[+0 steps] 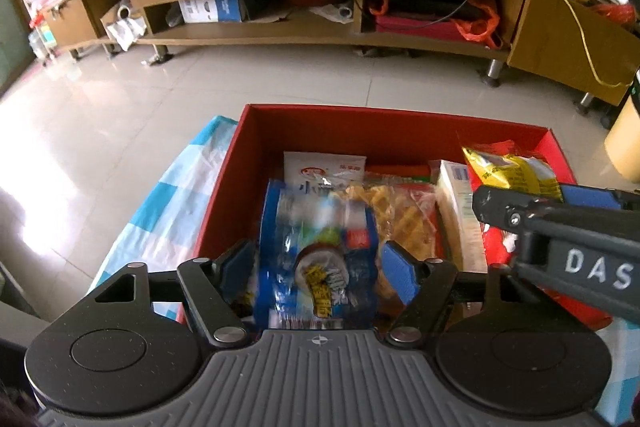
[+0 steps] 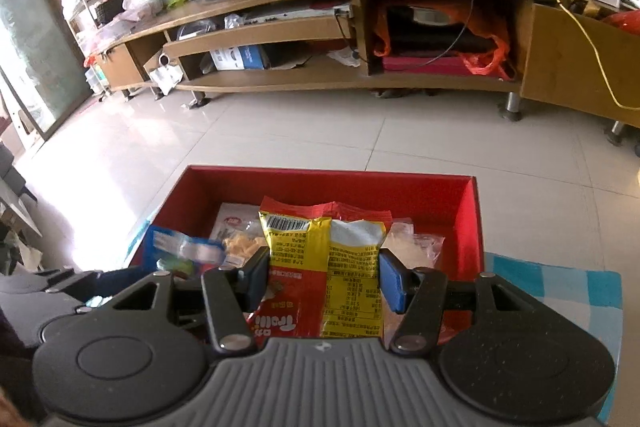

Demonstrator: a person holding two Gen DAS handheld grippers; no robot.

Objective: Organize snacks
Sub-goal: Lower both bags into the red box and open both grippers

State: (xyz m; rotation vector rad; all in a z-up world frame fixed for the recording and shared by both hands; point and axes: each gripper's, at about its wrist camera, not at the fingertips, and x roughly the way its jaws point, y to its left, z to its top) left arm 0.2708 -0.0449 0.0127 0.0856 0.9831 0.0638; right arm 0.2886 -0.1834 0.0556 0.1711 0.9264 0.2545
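A blue packet is sitting between the left gripper's parted jaws; a yellow packet is being clamped by the right gripper. Both are being lowered over the red box; each should be released low inside it.

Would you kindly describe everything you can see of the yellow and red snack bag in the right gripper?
The yellow and red snack bag is a crinkled glossy plastic packet with a barcode, dense printed text and a white patch near its top. It stands roughly upright between the right gripper pads, which press its sides, above the red box of other snacks.
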